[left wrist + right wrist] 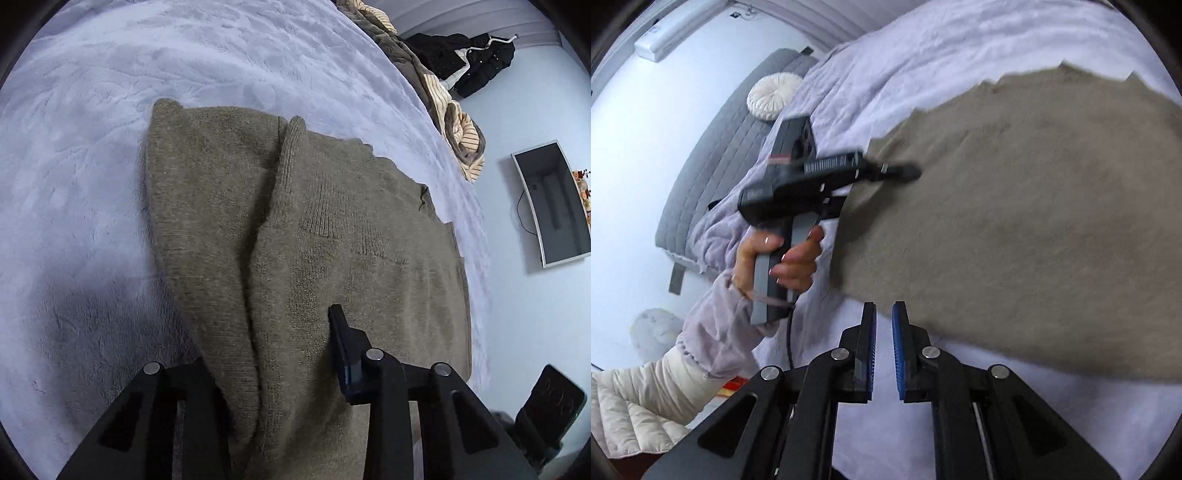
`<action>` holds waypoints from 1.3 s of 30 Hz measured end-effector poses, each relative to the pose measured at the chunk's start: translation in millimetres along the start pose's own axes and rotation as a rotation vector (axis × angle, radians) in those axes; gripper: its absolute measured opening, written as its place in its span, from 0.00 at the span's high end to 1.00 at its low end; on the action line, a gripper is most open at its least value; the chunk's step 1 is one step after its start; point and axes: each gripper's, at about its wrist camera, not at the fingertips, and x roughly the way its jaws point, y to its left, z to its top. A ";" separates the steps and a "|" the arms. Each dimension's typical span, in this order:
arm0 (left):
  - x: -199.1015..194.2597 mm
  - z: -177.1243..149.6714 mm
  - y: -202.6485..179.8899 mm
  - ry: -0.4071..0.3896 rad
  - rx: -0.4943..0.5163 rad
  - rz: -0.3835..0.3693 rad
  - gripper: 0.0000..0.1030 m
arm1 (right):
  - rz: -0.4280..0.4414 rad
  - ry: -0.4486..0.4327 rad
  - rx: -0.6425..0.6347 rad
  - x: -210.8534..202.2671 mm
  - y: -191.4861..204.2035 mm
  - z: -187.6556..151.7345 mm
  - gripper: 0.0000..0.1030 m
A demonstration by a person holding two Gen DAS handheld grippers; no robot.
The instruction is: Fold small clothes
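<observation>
Nearest my left wrist lens, the left gripper (291, 369) stood with its jaws spread wide, a raised fold of the olive knit sweater (295, 240) between them; whether they pinched it I could not tell. From the right wrist lens, the right gripper (884, 343) had its blue pads (897, 350) a narrow gap apart, holding nothing, at the sweater's near edge. At 9 o'clock, my left hand (783, 258) held its handle. The sweater lay flat on the lilac blanket (92, 147)
</observation>
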 end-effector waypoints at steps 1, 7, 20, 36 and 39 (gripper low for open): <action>-2.6 -0.9 -3.8 -0.012 0.009 0.012 0.73 | -0.056 -0.045 0.014 -7.5 -8.7 8.6 0.89; -24.4 -2.2 -48.4 -0.084 0.077 -0.007 0.76 | -0.210 0.013 0.161 30.8 -88.3 32.5 0.94; 74.2 -17.1 -266.9 0.048 0.447 -0.026 0.76 | 0.053 -0.130 0.336 29.1 -138.6 -0.4 1.00; 8.3 -55.6 -276.0 -0.226 0.564 0.077 0.06 | 0.124 -0.376 0.499 -48.0 -191.7 -14.3 0.92; 0.5 -53.4 -242.4 -0.286 0.481 0.139 0.06 | 0.187 -0.427 0.602 -68.5 -222.7 -19.7 0.78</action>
